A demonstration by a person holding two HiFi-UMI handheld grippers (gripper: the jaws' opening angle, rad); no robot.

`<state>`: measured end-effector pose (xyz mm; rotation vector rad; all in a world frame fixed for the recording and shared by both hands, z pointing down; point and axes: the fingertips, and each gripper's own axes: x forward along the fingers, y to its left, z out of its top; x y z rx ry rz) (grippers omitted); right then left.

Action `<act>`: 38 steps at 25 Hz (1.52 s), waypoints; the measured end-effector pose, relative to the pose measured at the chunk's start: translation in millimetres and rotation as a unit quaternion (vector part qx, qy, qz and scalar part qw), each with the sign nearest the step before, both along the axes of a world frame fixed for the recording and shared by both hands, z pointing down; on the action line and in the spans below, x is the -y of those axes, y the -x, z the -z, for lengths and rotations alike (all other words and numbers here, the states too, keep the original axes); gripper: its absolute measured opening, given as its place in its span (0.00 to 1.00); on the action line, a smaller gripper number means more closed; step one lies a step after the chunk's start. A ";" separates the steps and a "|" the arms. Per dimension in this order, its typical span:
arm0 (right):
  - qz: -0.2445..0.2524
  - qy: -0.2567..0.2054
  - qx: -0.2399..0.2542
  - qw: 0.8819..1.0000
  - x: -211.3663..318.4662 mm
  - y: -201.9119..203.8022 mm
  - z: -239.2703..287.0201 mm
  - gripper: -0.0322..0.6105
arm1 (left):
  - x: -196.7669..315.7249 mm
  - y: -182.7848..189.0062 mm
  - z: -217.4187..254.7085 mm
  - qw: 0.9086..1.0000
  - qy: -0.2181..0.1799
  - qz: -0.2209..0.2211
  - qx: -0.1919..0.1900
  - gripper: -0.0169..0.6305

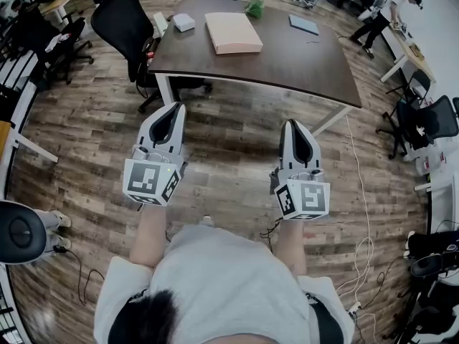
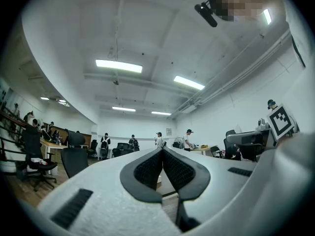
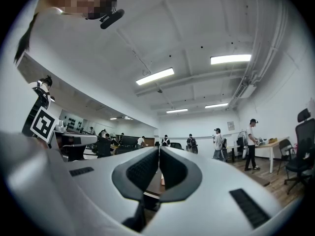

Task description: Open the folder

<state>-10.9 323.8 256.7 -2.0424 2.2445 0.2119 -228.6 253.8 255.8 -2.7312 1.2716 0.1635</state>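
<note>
Folder [image 1: 233, 32]: pale pink, thick, closed and flat; it lay toward the far side of the desk [image 1: 287, 59].
Left gripper [image 1: 174, 108]: jaws pressed together with nothing between them; held over the wooden floor [image 1: 229, 149], near of the desk and well apart from the folder.
Right gripper [image 1: 292, 122]: jaws together too, empty; to the right of the left one.
Also on desk: small white box [image 1: 183, 22] left of the folder, blue book [image 1: 304, 24] right of it.

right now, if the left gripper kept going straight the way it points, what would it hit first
Nothing close: ahead of the shut left gripper is only air above the floor. First in line looks to be the near edge of the table, though it might pass just over the top; depth is unclear.
</note>
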 end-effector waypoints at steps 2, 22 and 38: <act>-0.002 -0.002 0.007 1.000 4.6 1.7 0.5 0.07 | 4.6 1.8 1.1 1.000 -0.003 -0.004 0.000 0.04; -0.005 -0.003 0.006 1.000 64.3 2.6 -5.2 0.07 | 63.8 -1.8 -12.4 1.000 0.001 -0.026 -0.003 0.04; 0.025 -0.002 -0.003 1.000 201.1 -74.4 2.5 0.07 | 187.1 -75.3 -5.3 1.000 0.002 0.004 -0.012 0.04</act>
